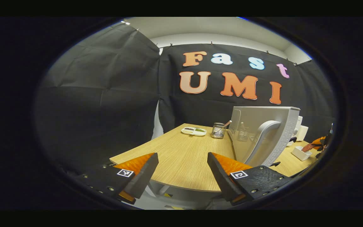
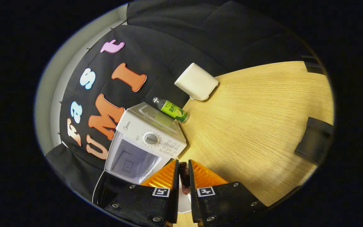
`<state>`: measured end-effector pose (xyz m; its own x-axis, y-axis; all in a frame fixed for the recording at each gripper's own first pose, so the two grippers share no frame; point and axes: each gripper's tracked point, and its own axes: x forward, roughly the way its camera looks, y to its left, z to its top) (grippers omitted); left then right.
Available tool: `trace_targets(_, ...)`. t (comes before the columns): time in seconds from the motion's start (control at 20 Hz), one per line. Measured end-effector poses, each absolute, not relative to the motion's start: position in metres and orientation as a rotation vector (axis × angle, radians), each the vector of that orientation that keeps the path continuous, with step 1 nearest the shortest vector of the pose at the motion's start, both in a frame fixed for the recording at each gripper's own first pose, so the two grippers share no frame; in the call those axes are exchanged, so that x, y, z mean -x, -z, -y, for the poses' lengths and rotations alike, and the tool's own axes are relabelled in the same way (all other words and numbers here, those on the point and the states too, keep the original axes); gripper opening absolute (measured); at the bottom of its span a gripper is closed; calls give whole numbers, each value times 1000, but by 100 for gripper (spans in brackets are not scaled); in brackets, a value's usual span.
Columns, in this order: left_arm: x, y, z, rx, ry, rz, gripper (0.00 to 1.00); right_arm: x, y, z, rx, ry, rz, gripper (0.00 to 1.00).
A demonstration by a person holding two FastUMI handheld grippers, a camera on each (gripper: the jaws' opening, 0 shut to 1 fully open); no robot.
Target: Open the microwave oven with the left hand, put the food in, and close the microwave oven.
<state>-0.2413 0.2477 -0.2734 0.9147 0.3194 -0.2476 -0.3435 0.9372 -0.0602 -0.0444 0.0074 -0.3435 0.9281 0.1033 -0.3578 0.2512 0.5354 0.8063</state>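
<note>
In the left gripper view, the left gripper (image 1: 183,168) is seen with its two fingers spread wide apart and nothing held between them, above the near edge of the light wooden table (image 1: 184,157). Just beyond its right finger, the white microwave oven door (image 1: 263,138) is swung open, with its curved grey handle (image 1: 260,138) facing the camera. Farther along the table, a small white rectangular dish (image 1: 301,153) is located to the right of the door, and the right gripper (image 1: 321,143) is visible past it at the edge of the view. At the far side of the table, a wire-mesh cup (image 1: 218,130) and a white divided tray (image 1: 194,130) are placed near the black cloth wall (image 1: 99,94). In the right gripper view, the right gripper (image 2: 182,176) is closed to a narrow gap on a dark brown piece of food (image 2: 184,178), which is pinched between both fingers. Directly ahead, the white microwave oven (image 2: 146,142) is positioned with its cavity (image 2: 134,159) exposed and its round dial (image 2: 151,138) visible. Behind it, a green-labelled plastic bottle (image 2: 172,110) stands on the table, and a cream rounded box (image 2: 196,81) is set farther back against the cloth.
</note>
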Motion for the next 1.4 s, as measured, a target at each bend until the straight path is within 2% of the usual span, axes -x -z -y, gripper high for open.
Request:
trace_targets(0.15,241,273,-248,99,-337,-236,95,44,343,-7,-974,103,-392,13)
trace_targets(0.6,236,271,-246,92,-320,-233,95,37,291,10,-898,125,-292,13)
trace_targets(0.95,225,270,-245,93,-298,-226,95,13,236,-26,-872,23,-225,13)
trace_targets(1.4,207,259,-248,51,-269,-213,95,-33,192,-118,-899,-124,-203,13)
